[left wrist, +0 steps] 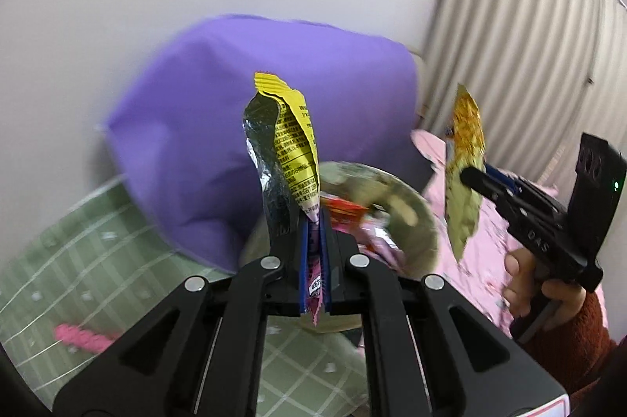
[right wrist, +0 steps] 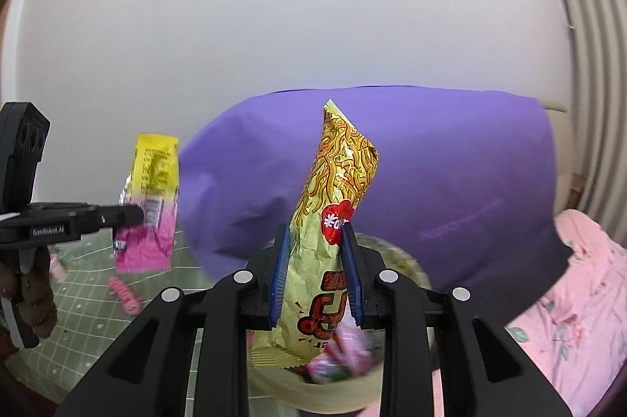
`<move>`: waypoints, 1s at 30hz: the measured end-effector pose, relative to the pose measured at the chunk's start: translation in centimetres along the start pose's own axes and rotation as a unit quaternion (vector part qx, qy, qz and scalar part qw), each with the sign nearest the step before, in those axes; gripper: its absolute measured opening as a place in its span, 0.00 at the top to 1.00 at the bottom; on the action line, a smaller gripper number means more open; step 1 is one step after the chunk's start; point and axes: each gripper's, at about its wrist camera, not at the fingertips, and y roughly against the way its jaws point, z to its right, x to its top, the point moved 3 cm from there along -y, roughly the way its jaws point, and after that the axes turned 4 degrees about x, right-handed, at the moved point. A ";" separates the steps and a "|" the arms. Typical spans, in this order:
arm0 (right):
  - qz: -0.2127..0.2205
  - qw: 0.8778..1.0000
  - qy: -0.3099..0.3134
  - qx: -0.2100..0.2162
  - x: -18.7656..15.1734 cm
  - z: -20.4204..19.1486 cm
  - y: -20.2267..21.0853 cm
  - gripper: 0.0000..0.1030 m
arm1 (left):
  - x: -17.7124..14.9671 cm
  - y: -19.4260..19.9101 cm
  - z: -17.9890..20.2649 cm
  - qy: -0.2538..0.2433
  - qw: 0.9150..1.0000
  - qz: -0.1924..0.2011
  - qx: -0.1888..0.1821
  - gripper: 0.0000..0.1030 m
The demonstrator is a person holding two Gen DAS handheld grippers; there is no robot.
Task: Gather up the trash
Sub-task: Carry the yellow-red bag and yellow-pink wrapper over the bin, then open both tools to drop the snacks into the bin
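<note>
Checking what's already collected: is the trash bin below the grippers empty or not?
Not empty. The right wrist view shows pink and red wrappers lying inside the bin, seen blurred.

Both my claws hold wrappers

My left claw (left wrist: 313, 240) pinches a yellow wrapper (left wrist: 292, 146); beyond it a purple pillow (left wrist: 203, 111); rightward, my right claw (left wrist: 470, 178) grips a noodle packet (left wrist: 464, 182).

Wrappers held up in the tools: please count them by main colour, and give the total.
Yellow and pink wrapper, in the left tool: 1
Gold noodle-print wrapper, in the right tool: 1
Total held: 2
More wrappers lie in the bin below, too blurred to count.
</note>
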 end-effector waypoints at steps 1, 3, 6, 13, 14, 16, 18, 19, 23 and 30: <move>0.004 1.000 -0.007 -0.008 0.0 1.0 0.4 0.75 | -0.1 -0.8 0.7 -0.005 1.000 -0.008 -0.014 0.95; 0.010 1.000 -0.018 -0.017 0.0 2.5 0.9 0.75 | 0.0 -2.8 2.3 -0.019 0.998 -0.031 -0.057 0.95; 0.014 0.999 -0.034 -0.027 -0.1 4.8 1.1 0.75 | -0.3 -6.5 4.2 -0.032 0.992 -0.072 -0.099 0.95; -0.006 1.000 -0.029 -0.006 -0.3 7.0 -0.6 0.75 | -2.2 -17.6 4.6 -0.079 0.972 -0.218 -0.039 0.95; -0.013 1.000 -0.027 0.003 -0.3 7.2 -1.2 0.75 | -2.8 -18.5 4.6 -0.094 0.968 -0.233 -0.023 0.95; -0.034 0.999 -0.026 0.028 -0.6 7.1 -3.0 0.75 | -3.8 -19.3 4.5 -0.109 0.961 -0.252 -0.013 0.95; -0.065 0.996 -0.023 0.058 -1.1 7.1 -4.9 0.75 | -3.9 -19.3 4.2 -0.108 0.963 -0.248 -0.017 0.95; -0.078 0.994 -0.021 0.068 -1.5 7.0 -5.6 0.75 | -3.9 -19.4 4.6 -0.102 0.964 -0.246 -0.022 0.95; -0.127 0.987 -0.004 0.102 -3.0 6.0 -8.8 0.75 | -3.5 -17.7 3.5 -0.050 0.972 -0.217 -0.075 0.91; -0.170 0.976 0.004 0.133 -4.1 4.7 -11.2 0.75 | -3.9 -14.6 1.8 -0.020 0.977 -0.198 -0.083 0.87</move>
